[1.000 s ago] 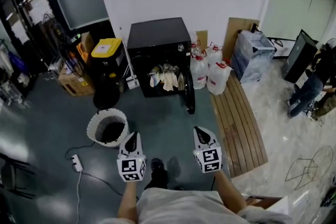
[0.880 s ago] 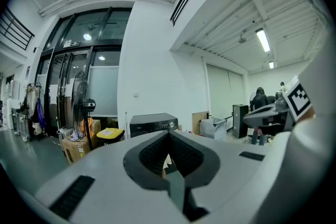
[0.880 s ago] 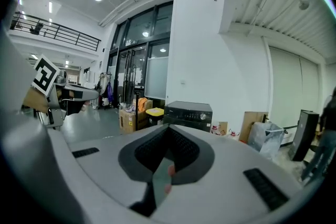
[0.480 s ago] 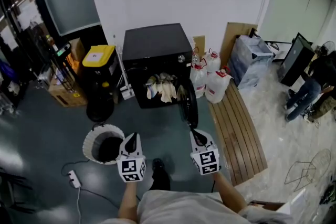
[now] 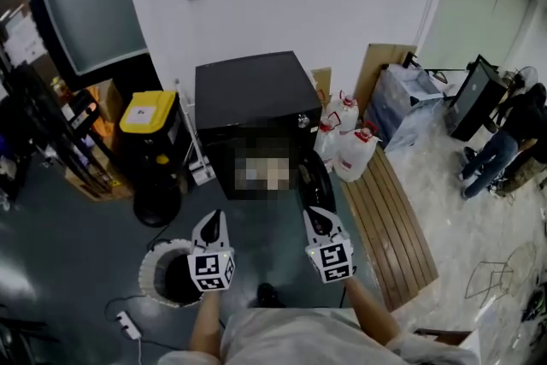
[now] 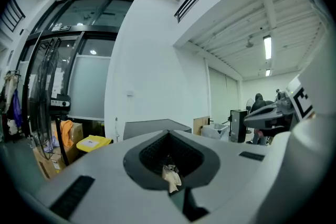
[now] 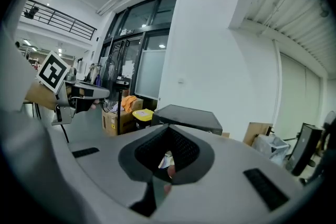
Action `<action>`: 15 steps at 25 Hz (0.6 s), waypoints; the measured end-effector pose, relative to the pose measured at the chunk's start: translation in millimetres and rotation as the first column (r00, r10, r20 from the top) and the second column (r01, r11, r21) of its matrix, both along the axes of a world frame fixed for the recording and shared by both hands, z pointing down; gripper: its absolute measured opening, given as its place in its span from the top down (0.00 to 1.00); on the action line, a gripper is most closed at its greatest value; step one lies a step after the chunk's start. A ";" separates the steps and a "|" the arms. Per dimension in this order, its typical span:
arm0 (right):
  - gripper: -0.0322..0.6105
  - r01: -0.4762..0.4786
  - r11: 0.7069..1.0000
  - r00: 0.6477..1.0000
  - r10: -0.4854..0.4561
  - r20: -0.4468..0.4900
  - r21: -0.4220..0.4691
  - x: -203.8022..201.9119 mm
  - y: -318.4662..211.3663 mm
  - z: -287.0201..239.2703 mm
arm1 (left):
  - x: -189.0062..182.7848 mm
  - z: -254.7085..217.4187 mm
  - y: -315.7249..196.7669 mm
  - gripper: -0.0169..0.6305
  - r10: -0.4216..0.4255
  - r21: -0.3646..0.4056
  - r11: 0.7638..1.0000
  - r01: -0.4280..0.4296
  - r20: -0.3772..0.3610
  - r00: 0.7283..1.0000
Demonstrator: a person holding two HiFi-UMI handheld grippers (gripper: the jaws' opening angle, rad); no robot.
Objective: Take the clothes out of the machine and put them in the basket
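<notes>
The black machine (image 5: 248, 94) stands against the white wall with its round door (image 5: 314, 180) swung open to the right. The clothes in its drum lie under a mosaic patch in the head view. They show as pale cloth (image 6: 171, 176) through the left gripper's notch and pale cloth (image 7: 165, 159) through the right's. The white basket (image 5: 155, 272) with a dark inside sits on the floor at lower left, partly behind my left gripper (image 5: 214, 219). My right gripper (image 5: 313, 215) hovers in front of the door. Both grippers are shut and hold nothing.
A black bin with a yellow lid (image 5: 149, 110) stands left of the machine. White jugs (image 5: 351, 153) and a slatted wooden bench (image 5: 397, 222) are on its right. A power strip (image 5: 128, 324) lies on the floor. A person (image 5: 504, 132) stands far right.
Both grippers have travelled forward toward the machine, which now looks larger and closer. The basket has slid from ahead of the left gripper to beside and under it.
</notes>
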State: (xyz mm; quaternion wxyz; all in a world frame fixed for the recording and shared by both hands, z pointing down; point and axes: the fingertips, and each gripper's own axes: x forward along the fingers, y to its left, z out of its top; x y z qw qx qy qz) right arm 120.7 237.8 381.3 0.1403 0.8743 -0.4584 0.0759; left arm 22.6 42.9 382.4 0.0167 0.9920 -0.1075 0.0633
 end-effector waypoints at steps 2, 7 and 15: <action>0.91 -0.012 1.000 1.000 0.012 -0.002 -0.010 12.9 -15.7 2.7 | 19.7 1.7 -16.4 0.95 0.019 -0.004 1.000 -0.019 0.000 1.000; 0.91 -0.034 0.999 0.999 0.035 0.024 -0.036 38.7 -37.5 17.3 | 55.5 12.4 -35.7 0.95 0.058 -0.013 0.998 -0.058 0.016 0.998; 0.91 -0.029 0.997 0.995 0.036 0.096 -0.077 89.0 -63.3 53.3 | 93.1 45.0 -62.1 0.95 0.026 -0.051 0.998 -0.022 0.076 0.997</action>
